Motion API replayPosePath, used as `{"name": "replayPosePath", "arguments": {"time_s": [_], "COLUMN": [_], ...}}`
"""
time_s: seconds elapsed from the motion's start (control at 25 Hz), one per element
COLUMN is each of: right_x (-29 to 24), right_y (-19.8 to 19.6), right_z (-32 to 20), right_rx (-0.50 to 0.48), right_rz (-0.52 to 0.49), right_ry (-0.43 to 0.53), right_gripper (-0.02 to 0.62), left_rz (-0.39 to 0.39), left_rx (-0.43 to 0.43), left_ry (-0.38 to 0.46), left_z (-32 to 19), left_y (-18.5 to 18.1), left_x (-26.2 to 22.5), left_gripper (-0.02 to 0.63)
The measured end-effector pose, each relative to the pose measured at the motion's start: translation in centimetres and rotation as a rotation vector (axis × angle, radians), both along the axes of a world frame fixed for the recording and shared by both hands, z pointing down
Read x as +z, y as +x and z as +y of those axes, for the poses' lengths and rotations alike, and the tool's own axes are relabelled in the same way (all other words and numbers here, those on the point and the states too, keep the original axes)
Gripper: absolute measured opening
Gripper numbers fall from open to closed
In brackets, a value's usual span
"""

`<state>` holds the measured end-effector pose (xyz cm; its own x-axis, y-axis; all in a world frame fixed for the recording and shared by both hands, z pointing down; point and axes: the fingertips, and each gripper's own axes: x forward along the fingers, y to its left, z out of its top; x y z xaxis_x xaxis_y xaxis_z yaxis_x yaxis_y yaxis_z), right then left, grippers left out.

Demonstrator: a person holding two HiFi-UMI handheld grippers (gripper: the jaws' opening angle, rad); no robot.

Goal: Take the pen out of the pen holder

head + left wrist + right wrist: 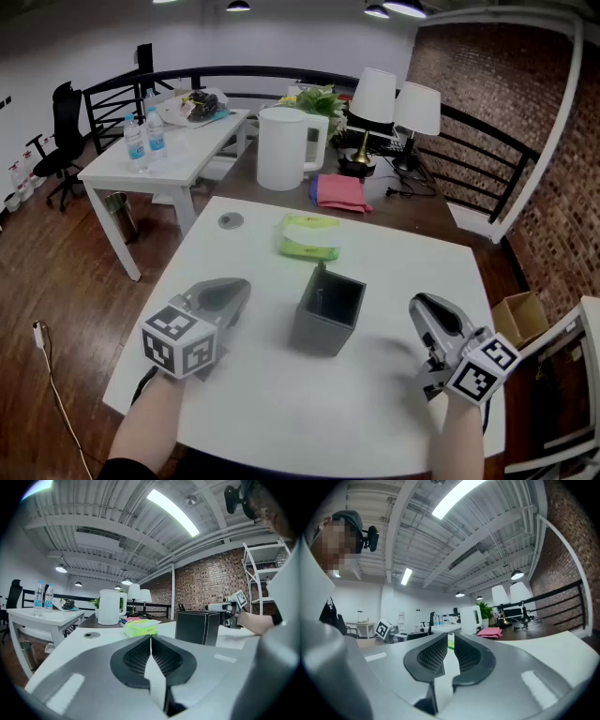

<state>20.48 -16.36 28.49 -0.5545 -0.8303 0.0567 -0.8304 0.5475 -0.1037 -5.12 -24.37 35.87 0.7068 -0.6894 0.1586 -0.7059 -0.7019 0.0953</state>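
A dark grey square pen holder (325,314) stands at the middle of the white table (281,412). A thin dark pen (322,275) leans in its far left corner, and its tip (181,607) pokes above the holder (197,626) in the left gripper view. My left gripper (239,287) lies low to the holder's left, apart from it, and its jaws (151,637) meet with nothing between them. My right gripper (419,306) hovers to the holder's right, also apart. Its jaws (450,641) stand a narrow gap apart with nothing between them.
A green wipes pack (309,237) and a round cable grommet (230,221) lie beyond the holder. A white kettle (284,147), pink cloth (342,192) and lamps (375,98) sit on the brown desk behind. A second white table (141,164) with bottles stands far left.
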Motion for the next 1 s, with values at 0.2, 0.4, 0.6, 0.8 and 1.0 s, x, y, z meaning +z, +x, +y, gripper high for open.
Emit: {"name": "replayPosePath", "arguments": {"time_s": [0.2,0.4,0.6,0.8,1.0], "right_x": [-3.1,-2.2,-1.7,-0.7,0.9], "right_y": [-3.8,-8.4,-11.9,-14.0,-14.8], "right_z": [-2.0,-4.3,-6.3,-7.8,-8.2], "right_rx": [-0.11,-0.237,-0.319,-0.393,-0.443], "right_rz": [0.014,0.13,0.209,0.261,0.303], "right_ry": [-0.008,-0.07,-0.115,-0.213,-0.311], "right_gripper": [0.092,0.158,0.16,0.158,0.146], "left_rz": [-0.006,-0.006,-0.007,-0.009,-0.008], "left_rx": [0.014,0.021,0.031,0.041,0.047], "left_ry": [-0.001,-0.002,-0.001,-0.004,-0.003], "left_z": [0.1,0.1,0.2,0.3,0.4], "left_y": [0.1,0.2,0.4,0.5,0.6], "left_x": [-0.1,0.0,0.0,0.1,0.1], "left_gripper": [0.006,0.006,0.007,0.006,0.008]}}
